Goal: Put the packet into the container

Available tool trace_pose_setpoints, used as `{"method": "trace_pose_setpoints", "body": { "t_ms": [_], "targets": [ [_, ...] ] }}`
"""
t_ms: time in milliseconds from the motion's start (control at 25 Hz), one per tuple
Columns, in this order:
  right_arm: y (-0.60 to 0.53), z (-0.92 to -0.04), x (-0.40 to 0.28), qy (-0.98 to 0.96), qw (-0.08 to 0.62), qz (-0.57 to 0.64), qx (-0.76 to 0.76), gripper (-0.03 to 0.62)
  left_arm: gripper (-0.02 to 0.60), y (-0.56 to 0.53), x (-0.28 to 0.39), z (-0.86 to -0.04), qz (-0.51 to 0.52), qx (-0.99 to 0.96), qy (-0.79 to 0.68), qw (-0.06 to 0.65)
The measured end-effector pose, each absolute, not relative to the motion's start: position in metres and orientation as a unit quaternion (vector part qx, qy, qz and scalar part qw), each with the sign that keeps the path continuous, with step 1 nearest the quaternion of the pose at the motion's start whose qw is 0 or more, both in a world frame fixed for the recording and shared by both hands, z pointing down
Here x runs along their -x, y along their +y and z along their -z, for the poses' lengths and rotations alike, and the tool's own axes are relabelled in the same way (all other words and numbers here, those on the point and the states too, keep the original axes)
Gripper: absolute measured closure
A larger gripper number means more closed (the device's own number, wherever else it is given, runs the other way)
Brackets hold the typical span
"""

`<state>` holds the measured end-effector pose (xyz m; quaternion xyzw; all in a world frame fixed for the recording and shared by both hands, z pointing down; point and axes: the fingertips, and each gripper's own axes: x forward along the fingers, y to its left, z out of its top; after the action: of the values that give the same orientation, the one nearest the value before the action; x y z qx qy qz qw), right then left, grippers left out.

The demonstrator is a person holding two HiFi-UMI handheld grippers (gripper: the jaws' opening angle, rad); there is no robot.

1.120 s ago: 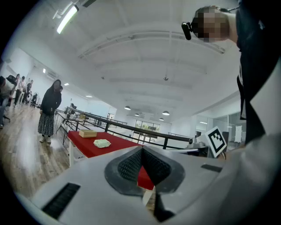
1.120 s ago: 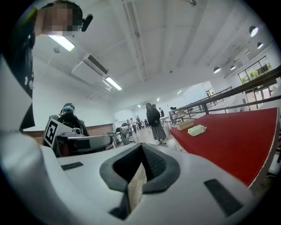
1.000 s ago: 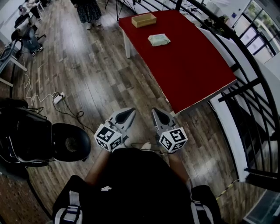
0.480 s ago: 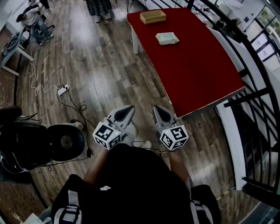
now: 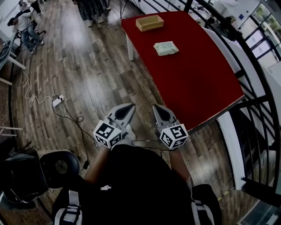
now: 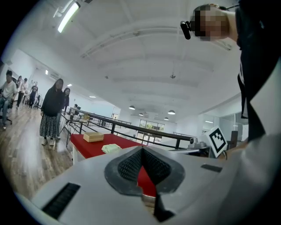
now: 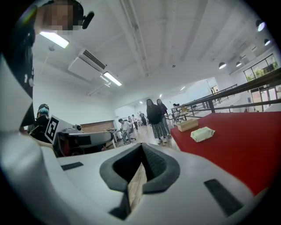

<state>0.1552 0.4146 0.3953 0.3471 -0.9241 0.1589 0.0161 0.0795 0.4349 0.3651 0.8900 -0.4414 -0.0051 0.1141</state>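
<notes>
A pale green packet (image 5: 166, 48) lies on the red table (image 5: 193, 74). Beyond it, near the table's far end, stands an open tan box, the container (image 5: 149, 23). Both grippers are held close to my body over the wooden floor, well short of the table. My left gripper (image 5: 129, 107) and right gripper (image 5: 156, 108) point toward the table, jaws shut and empty. In the left gripper view the left gripper (image 6: 141, 151) sees the packet (image 6: 111, 148) and container (image 6: 93, 137) far ahead. From the right gripper (image 7: 141, 147), the packet (image 7: 202, 133) and container (image 7: 188, 124) lie ahead to the right.
A black railing (image 5: 246, 66) runs along the table's right side. A black office chair (image 5: 57, 167) stands at lower left, and a power strip with cables (image 5: 57, 102) lies on the floor. People stand beyond the table (image 5: 90, 9), and others sit at far left (image 5: 22, 26).
The view has shifted over the floor: the near table corner now sits beside the right gripper, and the chair has slid to the lower left. Both grippers stay shut before the body.
</notes>
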Motion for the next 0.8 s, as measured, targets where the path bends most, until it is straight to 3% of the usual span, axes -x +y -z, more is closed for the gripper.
{"method": "trace_pose_setpoints", "body": {
  "t_ms": [800],
  "targets": [
    [0.249, -0.389, -0.022, -0.919, 0.03, -0.163, -0.358, 0.572, 0.578, 0.273, 0.043, -0.371, 0.018, -0.896, -0.42, 0.141]
  ]
}}
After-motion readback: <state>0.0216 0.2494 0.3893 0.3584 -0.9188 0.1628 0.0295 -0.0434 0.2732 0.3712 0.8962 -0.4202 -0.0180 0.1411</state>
